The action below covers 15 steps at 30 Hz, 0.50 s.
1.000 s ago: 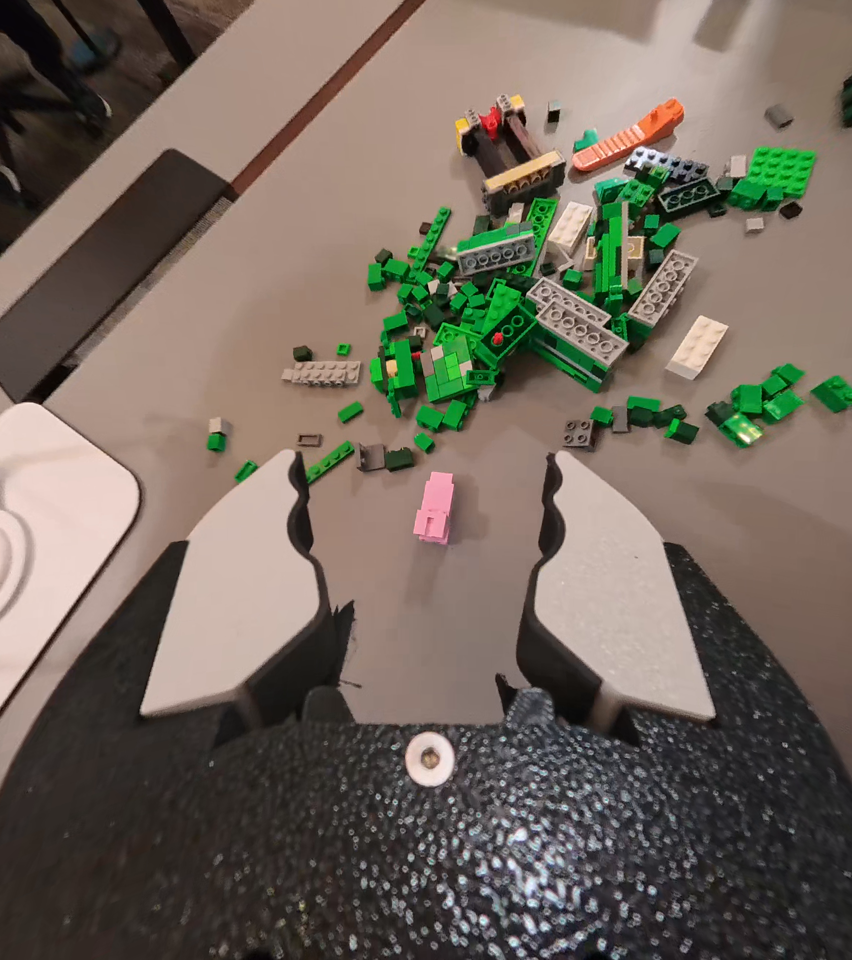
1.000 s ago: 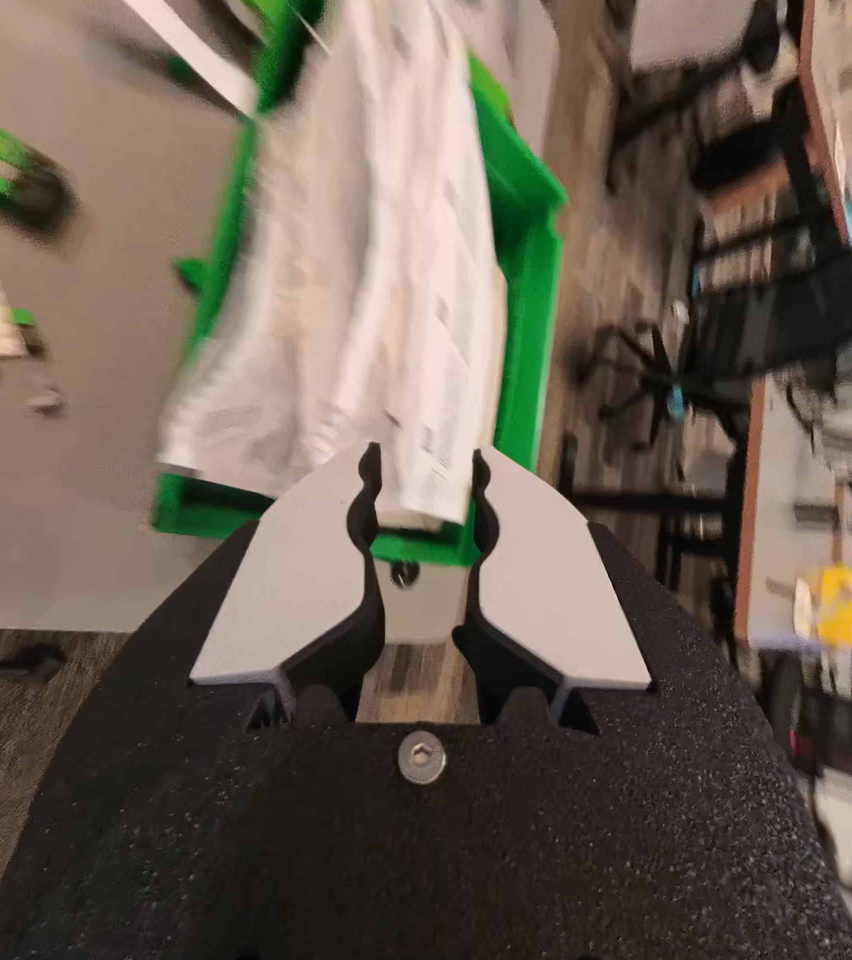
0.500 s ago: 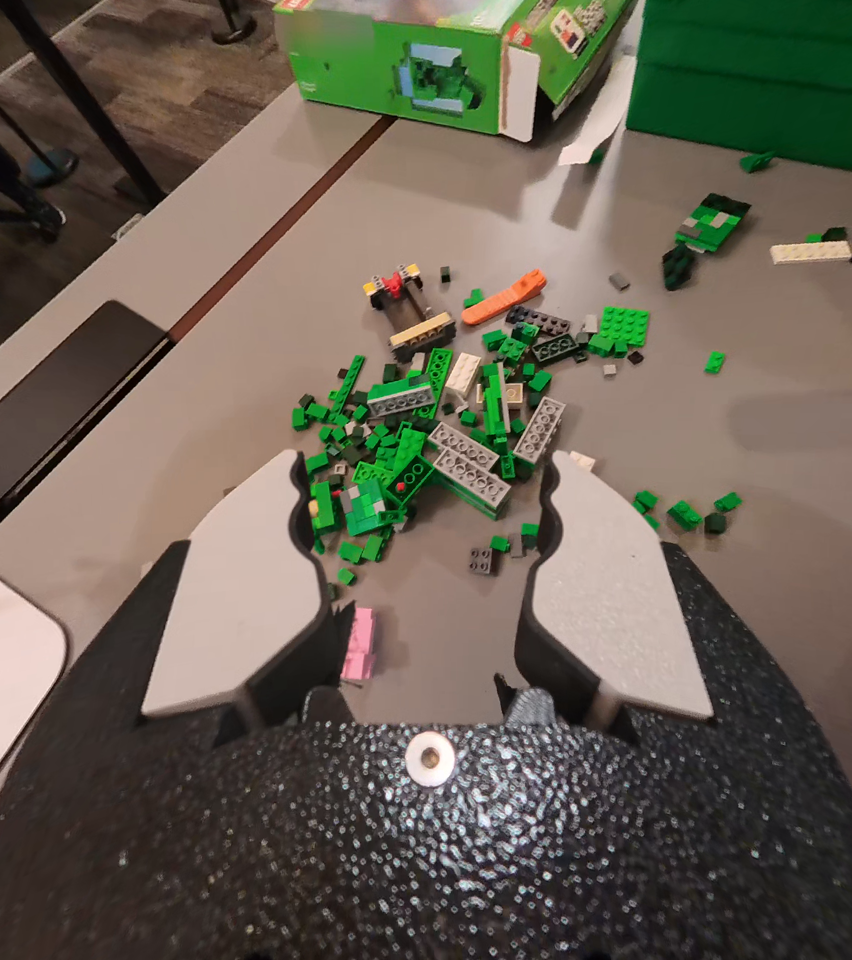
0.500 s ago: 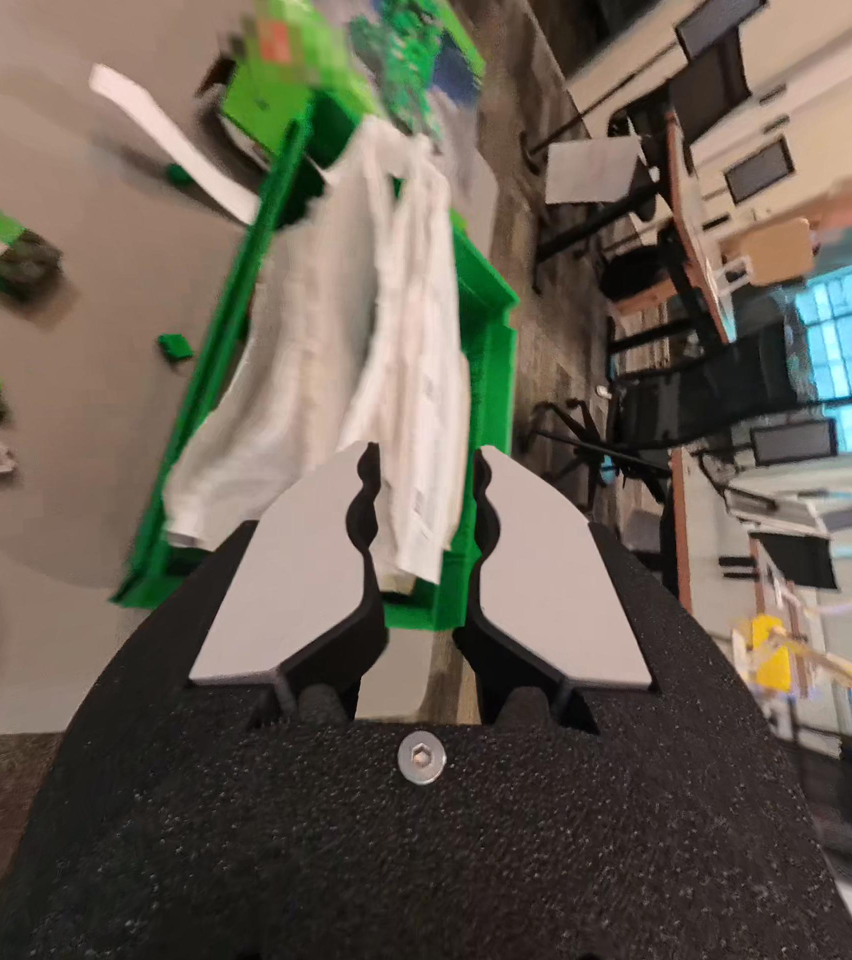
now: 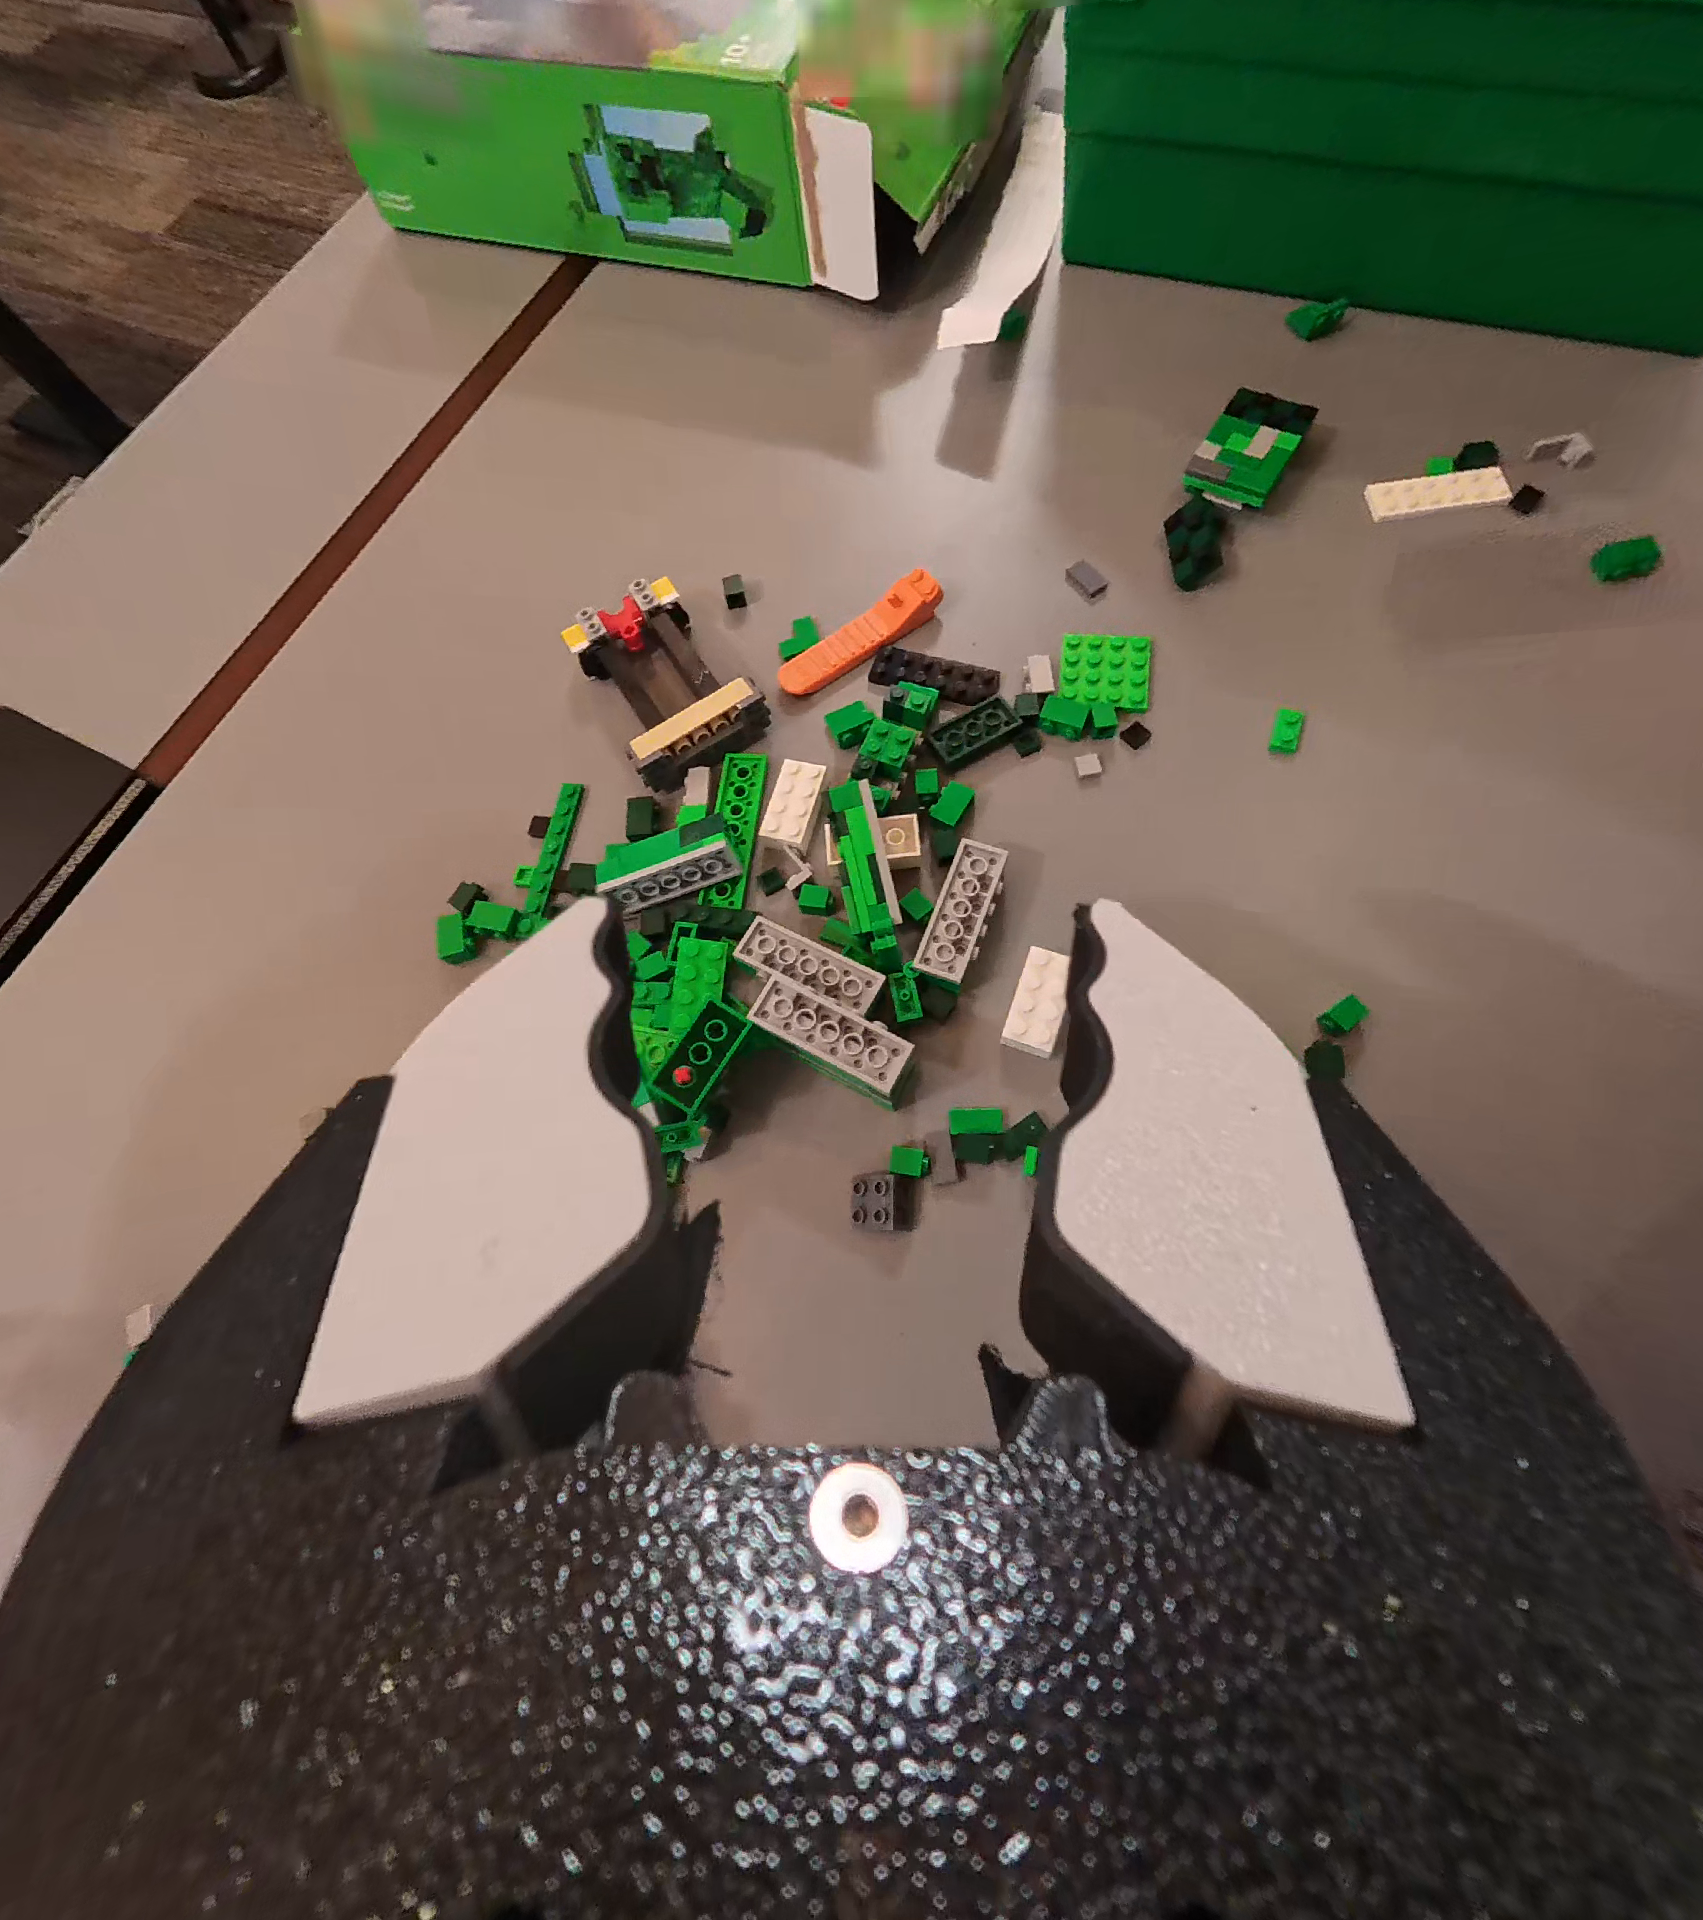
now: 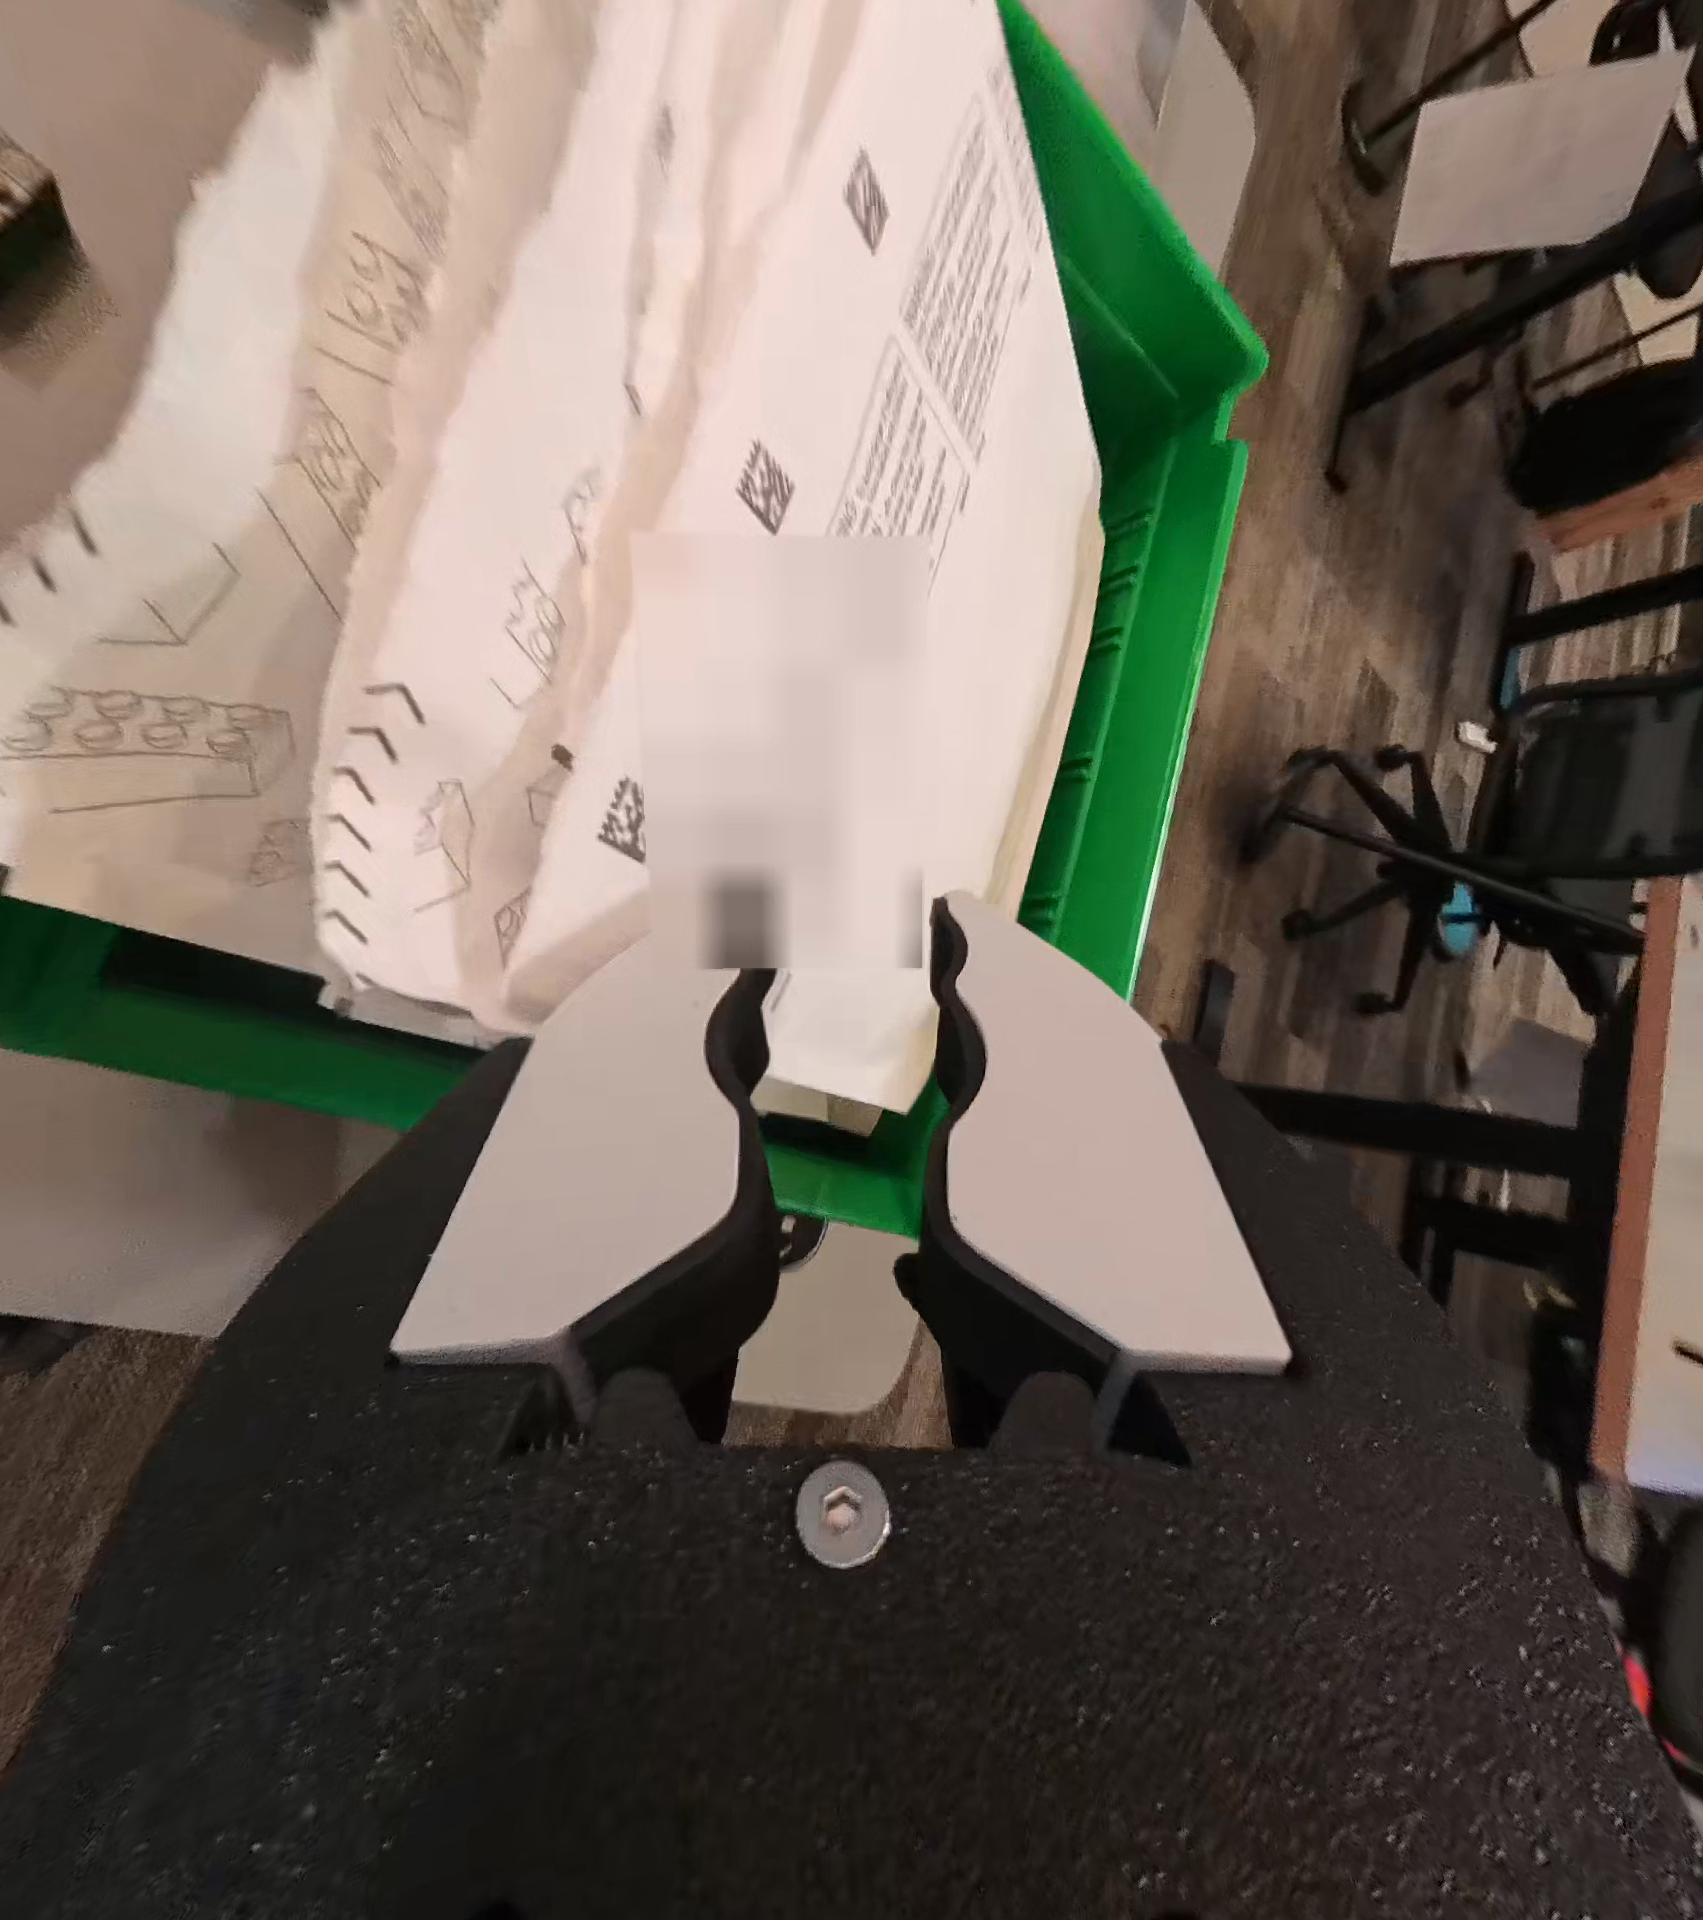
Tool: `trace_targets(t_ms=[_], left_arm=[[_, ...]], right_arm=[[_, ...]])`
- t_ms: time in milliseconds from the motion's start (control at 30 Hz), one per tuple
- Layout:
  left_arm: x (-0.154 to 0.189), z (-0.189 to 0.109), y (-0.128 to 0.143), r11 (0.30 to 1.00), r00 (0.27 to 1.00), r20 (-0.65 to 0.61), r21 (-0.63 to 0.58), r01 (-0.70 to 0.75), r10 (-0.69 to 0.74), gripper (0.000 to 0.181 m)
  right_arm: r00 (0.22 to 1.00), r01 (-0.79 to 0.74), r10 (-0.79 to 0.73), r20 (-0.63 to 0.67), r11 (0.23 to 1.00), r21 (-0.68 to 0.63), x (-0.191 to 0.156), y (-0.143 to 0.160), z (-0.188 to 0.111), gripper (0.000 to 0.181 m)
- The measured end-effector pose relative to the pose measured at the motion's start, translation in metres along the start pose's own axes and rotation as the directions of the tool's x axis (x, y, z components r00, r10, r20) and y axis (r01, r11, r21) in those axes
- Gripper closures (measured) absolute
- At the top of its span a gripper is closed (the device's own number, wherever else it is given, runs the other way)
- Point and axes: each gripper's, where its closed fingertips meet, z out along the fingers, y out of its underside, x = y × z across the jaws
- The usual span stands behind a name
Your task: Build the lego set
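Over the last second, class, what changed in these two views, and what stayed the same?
The left claw drew back from the brick pile, open and empty; the pink brick slid out of view. The right claw closed in on the paper sheets in the green bin. The bricks stayed put.

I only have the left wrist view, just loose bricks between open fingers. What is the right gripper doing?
Observer: The right gripper has its fingers apart, and I can see nothing clamped between them.
Operator: Where is it pointing?
Observer: At the green bin, near one of its corners by the table edge.
Operator: What is inside the bin?
Observer: Crumpled white printed paper sheets cover most of it. One corner of the paper shows between the fingers.
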Motion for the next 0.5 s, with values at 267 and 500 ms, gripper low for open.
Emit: trace_targets(t_ms=[267, 500], left_arm=[[0.008, 0.001, 0.003, 1.000, 0.999, -0.034, 0.003, 0.008, -0.008, 0.103], [0.015, 0.006, -0.002, 1.000, 0.998, -0.059, 0.006, -0.008, 0.008, 0.103]], right_arm=[[0.995, 0.079, -0.085, -0.048, 0.990, -0.115, 0.000, 0.016, -0.028, 0.147], [0.982, 0.158, -0.171, -0.081, 0.976, -0.151, -0.007, 0.016, -0.012, 0.153]])
